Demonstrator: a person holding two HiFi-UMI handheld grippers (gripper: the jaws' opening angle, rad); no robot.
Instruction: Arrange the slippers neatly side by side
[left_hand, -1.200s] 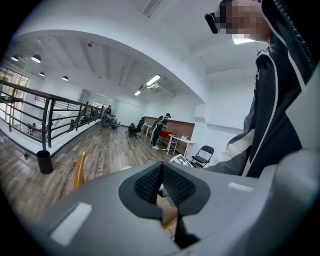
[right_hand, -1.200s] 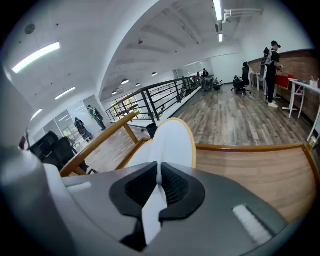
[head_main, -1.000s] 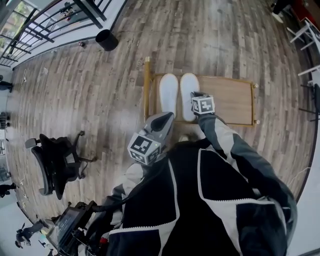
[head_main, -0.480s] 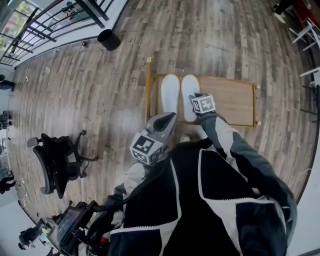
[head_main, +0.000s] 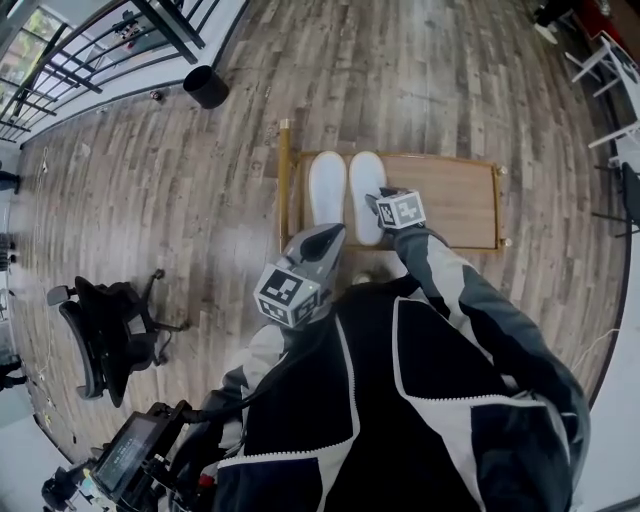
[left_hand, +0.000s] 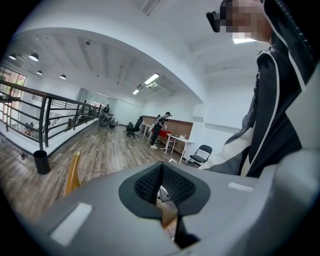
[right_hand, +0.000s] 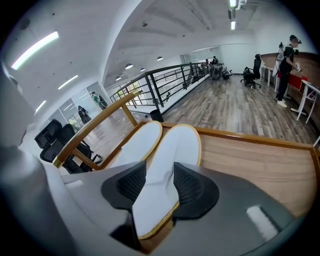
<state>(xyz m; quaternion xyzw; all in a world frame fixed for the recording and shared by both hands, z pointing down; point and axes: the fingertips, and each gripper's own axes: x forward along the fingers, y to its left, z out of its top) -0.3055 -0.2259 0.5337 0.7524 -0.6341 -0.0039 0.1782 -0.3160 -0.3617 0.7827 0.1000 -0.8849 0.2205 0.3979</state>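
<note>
Two white slippers with tan edging lie side by side on a low wooden platform (head_main: 450, 205): the left slipper (head_main: 327, 190) and the right slipper (head_main: 365, 192). My right gripper (head_main: 378, 204) points down at the right slipper's heel. In the right gripper view its jaws have just been opening. The right slipper (right_hand: 170, 160) runs between the spread pads, and the left slipper (right_hand: 134, 145) lies beside it. My left gripper (head_main: 322, 242) hovers nearer my body, away from the slippers. It is shut (left_hand: 161, 187) on nothing.
The platform has a wooden rail (right_hand: 95, 125) on its left side and raised edges. A black bin (head_main: 205, 86) stands on the plank floor at the back left, by a railing (head_main: 90, 50). An office chair (head_main: 100, 335) is at left. White chairs (head_main: 605, 70) are at far right.
The picture has shifted slightly. My right gripper stays at the right slipper's heel, both slippers lie as before, and the left gripper holds its place.
</note>
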